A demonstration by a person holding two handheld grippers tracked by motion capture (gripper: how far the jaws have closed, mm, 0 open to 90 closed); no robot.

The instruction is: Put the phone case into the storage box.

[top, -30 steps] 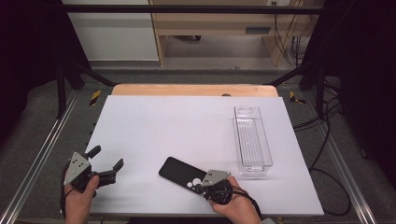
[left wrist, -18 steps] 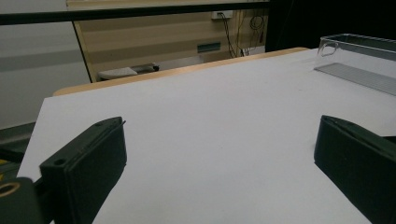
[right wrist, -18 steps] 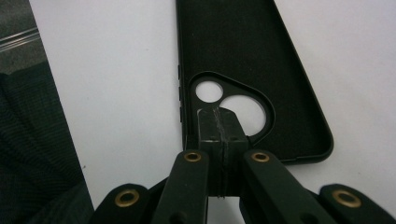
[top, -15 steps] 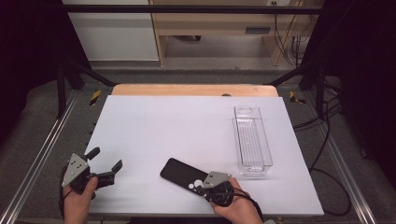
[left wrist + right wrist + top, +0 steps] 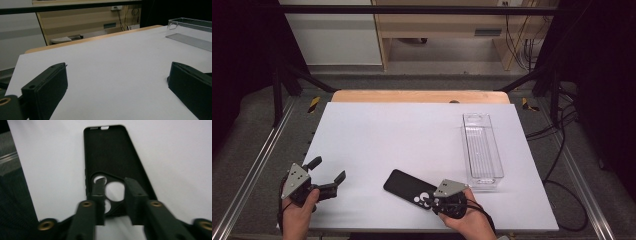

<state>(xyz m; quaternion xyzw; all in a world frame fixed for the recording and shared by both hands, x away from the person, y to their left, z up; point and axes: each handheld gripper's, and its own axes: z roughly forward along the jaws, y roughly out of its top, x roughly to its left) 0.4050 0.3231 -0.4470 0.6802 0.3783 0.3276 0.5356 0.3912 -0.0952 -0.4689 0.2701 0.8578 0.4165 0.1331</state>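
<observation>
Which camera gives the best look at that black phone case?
The right gripper view: the phone case looms close, camera cutouts clear. The high view shows the case small, lying flat on the table.

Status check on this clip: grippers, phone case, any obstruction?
Left gripper open, nothing between its jaws. Right gripper jaws just opening, apart over the black phone case lying flat on the table. Clear bin stands apart; nothing in the way.

A lab: white table (image 5: pixel 412 140) in a metal frame (image 5: pixel 257 165), cables (image 5: pixel 562 145) trailing.
</observation>
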